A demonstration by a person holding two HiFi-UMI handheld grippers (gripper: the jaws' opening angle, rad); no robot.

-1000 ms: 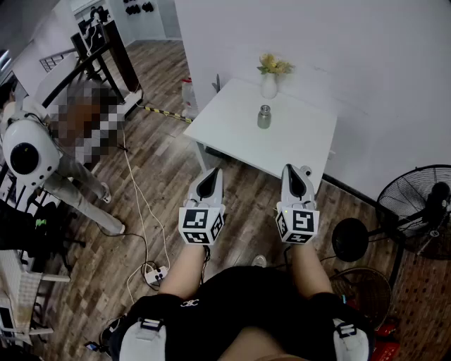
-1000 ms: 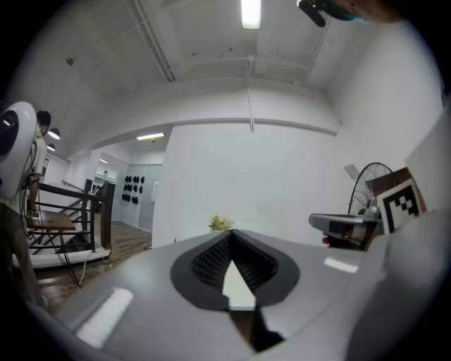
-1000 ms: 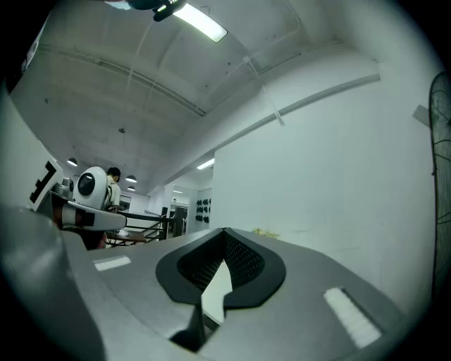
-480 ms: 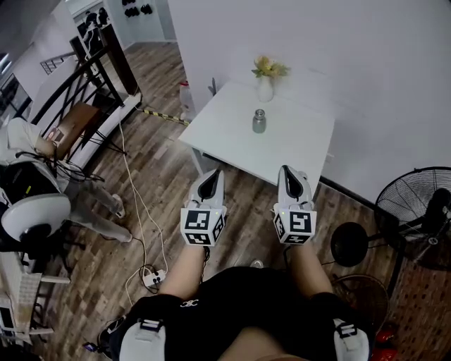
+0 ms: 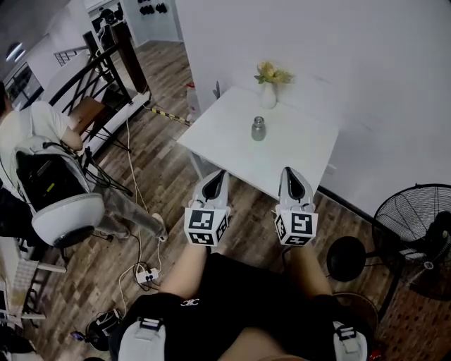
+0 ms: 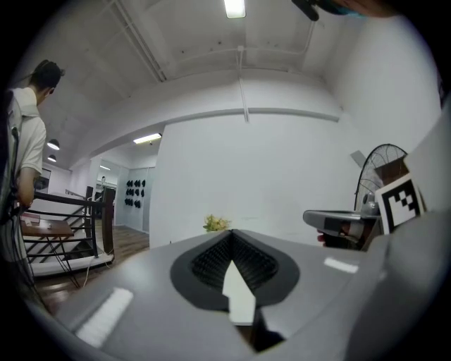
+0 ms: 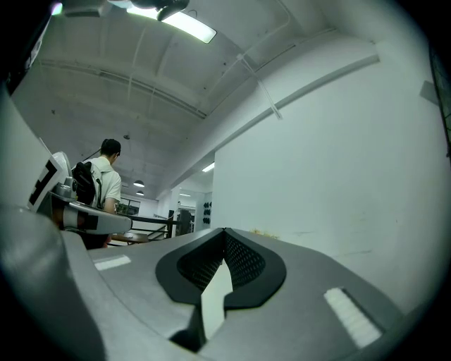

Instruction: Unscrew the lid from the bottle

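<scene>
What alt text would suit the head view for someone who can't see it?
Two shut, empty grippers, the left gripper and the right gripper, point toward a white table on a wooden floor. A small bottle stands upright on it, lid on, near a vase of yellow flowers.

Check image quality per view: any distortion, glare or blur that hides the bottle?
Head view: evenly lit and sharp, mild wide-angle bend; the bottle shows small but clear on the white table. Left gripper view: heavy fisheye, black vignette, ceiling light blown out; bottle not visible. Right gripper view: same fisheye and vignette, glare from the ceiling lamp; bottle not visible.
</scene>
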